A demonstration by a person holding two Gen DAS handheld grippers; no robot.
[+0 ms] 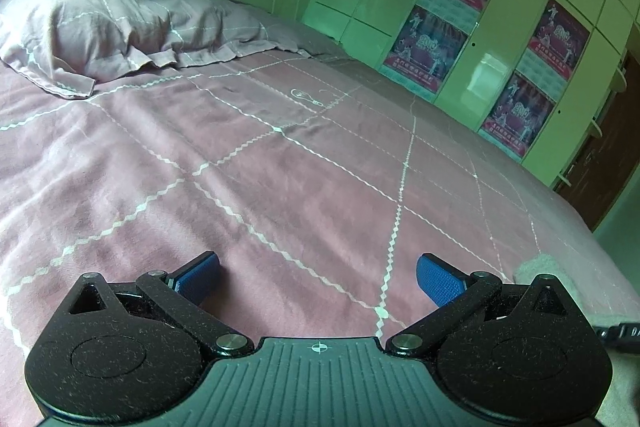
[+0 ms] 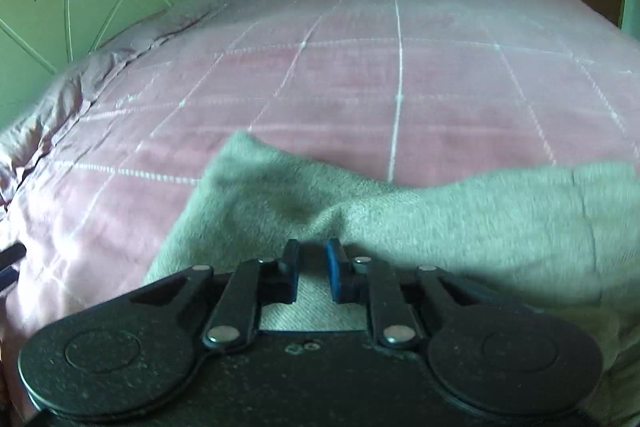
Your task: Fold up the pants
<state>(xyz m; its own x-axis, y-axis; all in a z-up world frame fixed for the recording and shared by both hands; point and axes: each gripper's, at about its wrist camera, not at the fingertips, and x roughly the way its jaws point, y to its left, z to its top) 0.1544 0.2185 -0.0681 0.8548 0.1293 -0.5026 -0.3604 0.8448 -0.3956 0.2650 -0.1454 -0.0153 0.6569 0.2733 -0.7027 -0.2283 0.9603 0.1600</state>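
1. Pants (image 2: pixel 400 219): pale fleece, long axis running left to right across the lower right-wrist frame, on the pink bedspread (image 2: pixel 360 87).
2. Right gripper (image 2: pixel 313 267): I see its jaws nearly together, fabric beneath; grip unclear.
3. Left gripper (image 1: pixel 318 279): jaws wide apart, empty; I see pants only at the lower right edge.

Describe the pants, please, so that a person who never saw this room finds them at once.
Look at the wide bed with the pink cover crossed by white stitched lines. At its near edge, in front of the right hand-held gripper, lie the pants. They are the only fuzzy, pale grey-green cloth there; the pillow is smooth and pink.
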